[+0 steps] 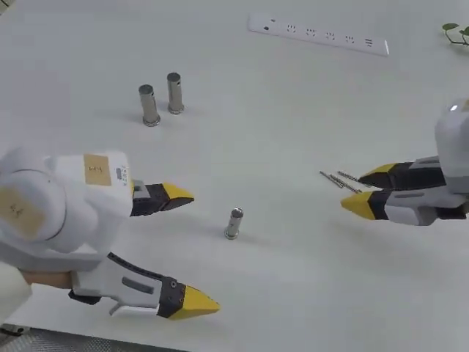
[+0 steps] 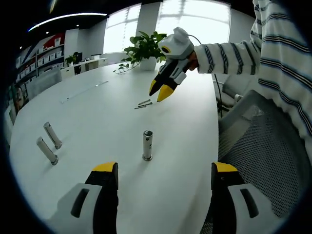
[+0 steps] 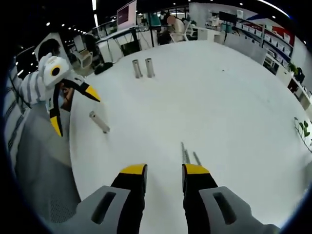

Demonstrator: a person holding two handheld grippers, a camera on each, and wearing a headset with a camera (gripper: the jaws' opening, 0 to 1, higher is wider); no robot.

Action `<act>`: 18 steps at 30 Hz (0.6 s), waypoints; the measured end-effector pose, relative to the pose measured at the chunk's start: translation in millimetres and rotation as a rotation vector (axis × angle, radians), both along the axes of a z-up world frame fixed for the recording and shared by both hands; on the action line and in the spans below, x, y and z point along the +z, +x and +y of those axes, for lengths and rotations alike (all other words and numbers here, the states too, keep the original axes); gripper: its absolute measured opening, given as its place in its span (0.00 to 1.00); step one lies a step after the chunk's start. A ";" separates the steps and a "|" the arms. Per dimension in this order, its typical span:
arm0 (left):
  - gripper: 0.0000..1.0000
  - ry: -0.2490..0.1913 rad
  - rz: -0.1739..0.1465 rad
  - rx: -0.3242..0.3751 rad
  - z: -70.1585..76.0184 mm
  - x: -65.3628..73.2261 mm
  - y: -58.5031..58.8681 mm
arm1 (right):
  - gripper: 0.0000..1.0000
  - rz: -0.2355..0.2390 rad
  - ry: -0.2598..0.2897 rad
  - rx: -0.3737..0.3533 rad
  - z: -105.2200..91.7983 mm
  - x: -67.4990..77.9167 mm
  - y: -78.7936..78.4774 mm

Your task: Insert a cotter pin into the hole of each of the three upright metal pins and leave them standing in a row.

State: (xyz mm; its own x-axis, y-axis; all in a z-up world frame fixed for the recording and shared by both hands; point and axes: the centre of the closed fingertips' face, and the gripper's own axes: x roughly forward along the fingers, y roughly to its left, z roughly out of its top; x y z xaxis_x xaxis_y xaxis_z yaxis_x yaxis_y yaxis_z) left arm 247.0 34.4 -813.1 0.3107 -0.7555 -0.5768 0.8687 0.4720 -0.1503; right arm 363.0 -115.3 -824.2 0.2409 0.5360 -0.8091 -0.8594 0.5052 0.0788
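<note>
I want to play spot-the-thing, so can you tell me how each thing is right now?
Left hand-held gripper: open, empty.
Right hand-held gripper: open, empty.
Cotter pins: lying flat in a loose bunch, none picked up.
Near metal pin: standing alone, no cotter pin in it.
Far metal pin: standing, no cotter pin.
Farthest metal pin: standing beside it, no cotter pin.
Power strip: lying flat, nothing plugged in.

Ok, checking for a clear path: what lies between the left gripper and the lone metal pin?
Only bare table before the metal pin: left gripper view.
</note>
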 end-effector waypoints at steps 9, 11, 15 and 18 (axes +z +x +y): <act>0.78 0.014 0.016 0.046 5.8 0.0 -11.2 | 0.26 0.029 -0.017 0.028 8.4 -15.2 14.7; 0.78 0.017 0.013 0.058 7.1 0.5 -11.6 | 0.26 0.034 -0.035 0.039 7.8 -19.4 15.9; 0.77 0.017 0.013 0.077 9.5 1.7 -12.2 | 0.26 0.053 -0.036 0.048 8.0 -25.2 17.1; 0.77 0.017 0.017 0.088 10.6 1.1 -12.8 | 0.26 0.062 -0.036 0.046 7.7 -27.2 17.2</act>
State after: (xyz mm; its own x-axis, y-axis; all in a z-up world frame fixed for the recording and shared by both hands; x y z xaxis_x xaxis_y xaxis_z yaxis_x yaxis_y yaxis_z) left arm 234.2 45.1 -812.0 0.3652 -0.7160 -0.5950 0.8213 0.5487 -0.1562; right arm 380.2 -107.6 -851.4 0.1655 0.5155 -0.8408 -0.8758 0.4688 0.1151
